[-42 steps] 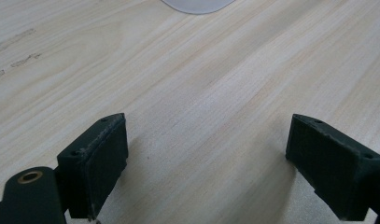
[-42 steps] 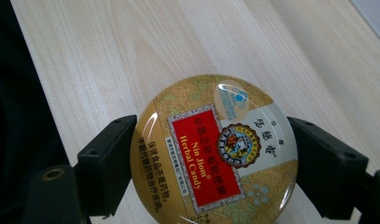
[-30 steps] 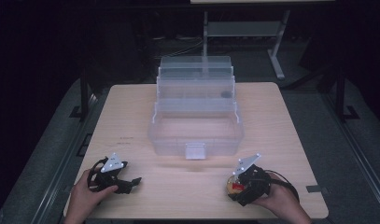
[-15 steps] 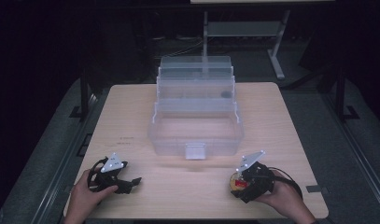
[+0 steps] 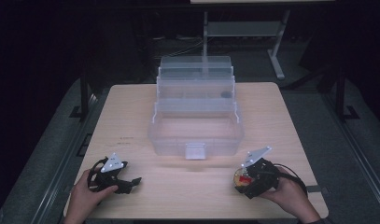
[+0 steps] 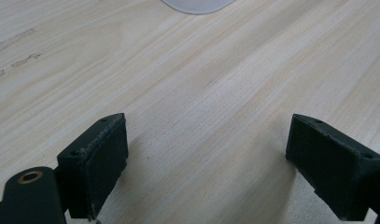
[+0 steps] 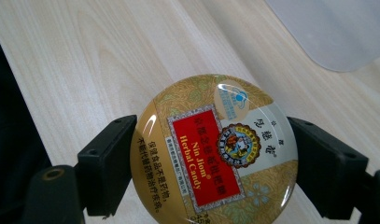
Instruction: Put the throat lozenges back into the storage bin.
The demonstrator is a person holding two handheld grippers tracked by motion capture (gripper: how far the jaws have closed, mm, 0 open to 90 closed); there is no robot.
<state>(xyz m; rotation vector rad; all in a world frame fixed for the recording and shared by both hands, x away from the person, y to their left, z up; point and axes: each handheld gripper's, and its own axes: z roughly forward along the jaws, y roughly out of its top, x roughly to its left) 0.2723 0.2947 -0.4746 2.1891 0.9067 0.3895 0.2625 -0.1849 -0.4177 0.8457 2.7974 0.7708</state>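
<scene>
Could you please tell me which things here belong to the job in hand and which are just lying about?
In the job:
- round gold candy tin with a red label, clamped in the right hand-held gripper
- clear plastic tiered organiser box, open

Lying about:
- left hand-held gripper, open, resting on the light wooden table
- metal stand behind the table

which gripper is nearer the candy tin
Right. The right gripper has its fingers closed on the round Nin Jom herbal candy tin. The left gripper sits open across the table's near edge, apart from it.
</scene>
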